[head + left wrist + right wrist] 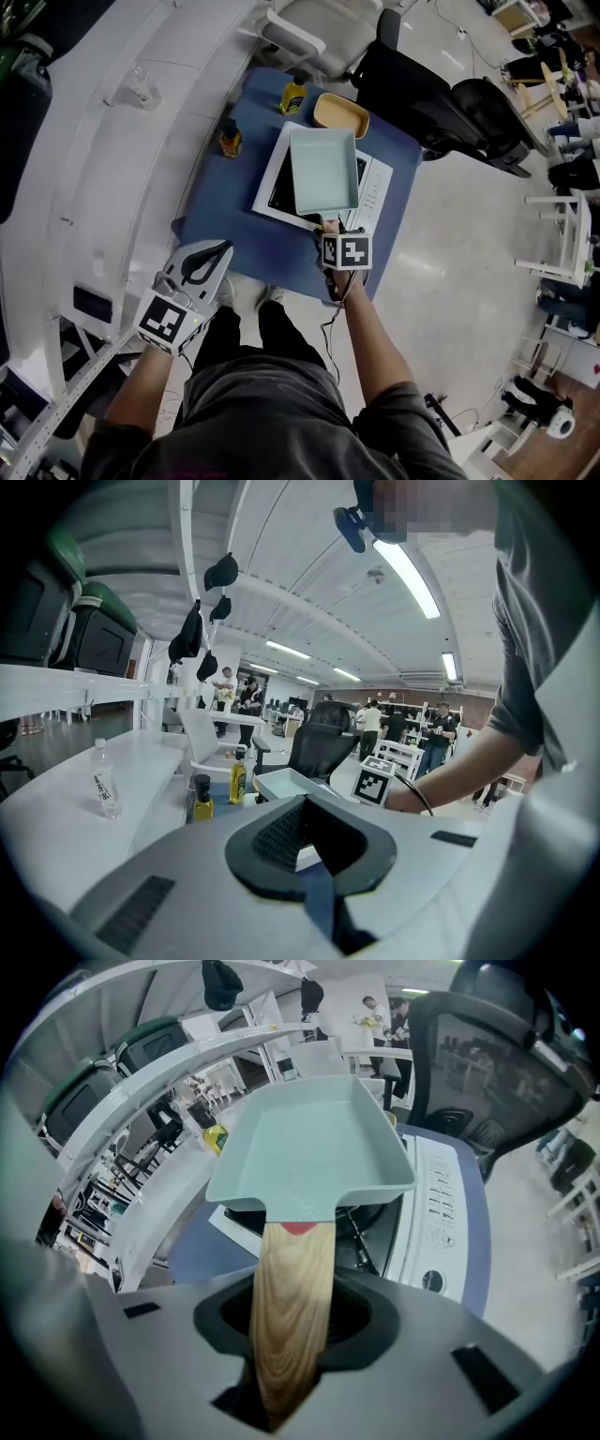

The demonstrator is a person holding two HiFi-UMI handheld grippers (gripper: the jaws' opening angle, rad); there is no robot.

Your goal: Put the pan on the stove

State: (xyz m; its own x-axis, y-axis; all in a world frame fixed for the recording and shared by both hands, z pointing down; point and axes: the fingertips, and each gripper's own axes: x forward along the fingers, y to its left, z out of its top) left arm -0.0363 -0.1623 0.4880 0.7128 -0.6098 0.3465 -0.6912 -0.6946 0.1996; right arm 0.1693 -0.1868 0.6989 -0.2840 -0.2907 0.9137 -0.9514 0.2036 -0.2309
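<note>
Pan (314,1147) handle clamped between right gripper (292,1330) fingers (380,1335).

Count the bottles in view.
3: a yellow bottle at the table's far edge, a small dark-capped bottle left of the stove, a clear bottle on the white counter. Others may be hidden.

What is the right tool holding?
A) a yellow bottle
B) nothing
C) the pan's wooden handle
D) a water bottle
C: in the right gripper view, the right tool is clamped on the wooden handle of the pan.
</note>
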